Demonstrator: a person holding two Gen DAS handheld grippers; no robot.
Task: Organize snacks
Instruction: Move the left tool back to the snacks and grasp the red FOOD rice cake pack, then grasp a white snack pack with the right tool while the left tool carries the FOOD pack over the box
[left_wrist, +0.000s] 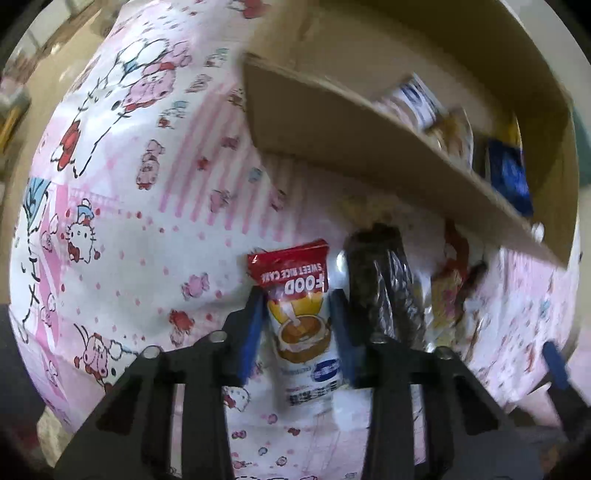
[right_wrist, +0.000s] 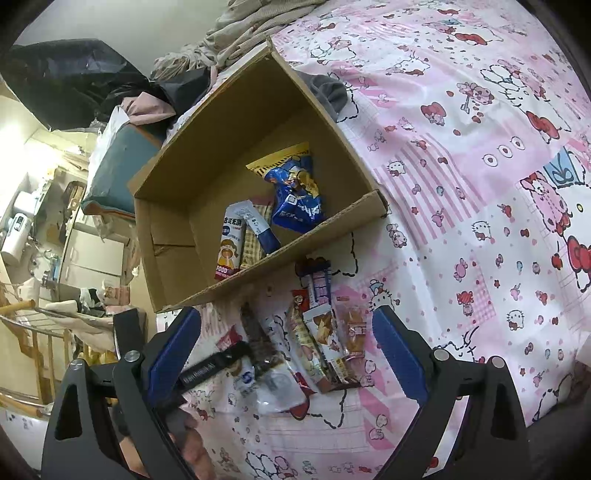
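Observation:
My left gripper (left_wrist: 297, 310) has its blue pads on both sides of a white and red sweet rice cake packet (left_wrist: 301, 325) and looks shut on it, just above the pink bedsheet. A dark wrapped snack (left_wrist: 384, 280) lies right beside it. The cardboard box (left_wrist: 369, 147) stands behind; it holds a blue bag (right_wrist: 295, 195) and a white packet (right_wrist: 232, 243). My right gripper (right_wrist: 288, 350) is open and empty, above a pile of loose snack packets (right_wrist: 317, 332) in front of the box (right_wrist: 258, 140). The left gripper's black finger shows in the right wrist view (right_wrist: 214, 365).
A Hello Kitty bedsheet (right_wrist: 480, 184) covers the bed. Grey clothes (right_wrist: 243, 29) and a black bag (right_wrist: 74, 81) lie behind the box. A wooden rail (right_wrist: 22, 325) and room clutter are off the bed's left side.

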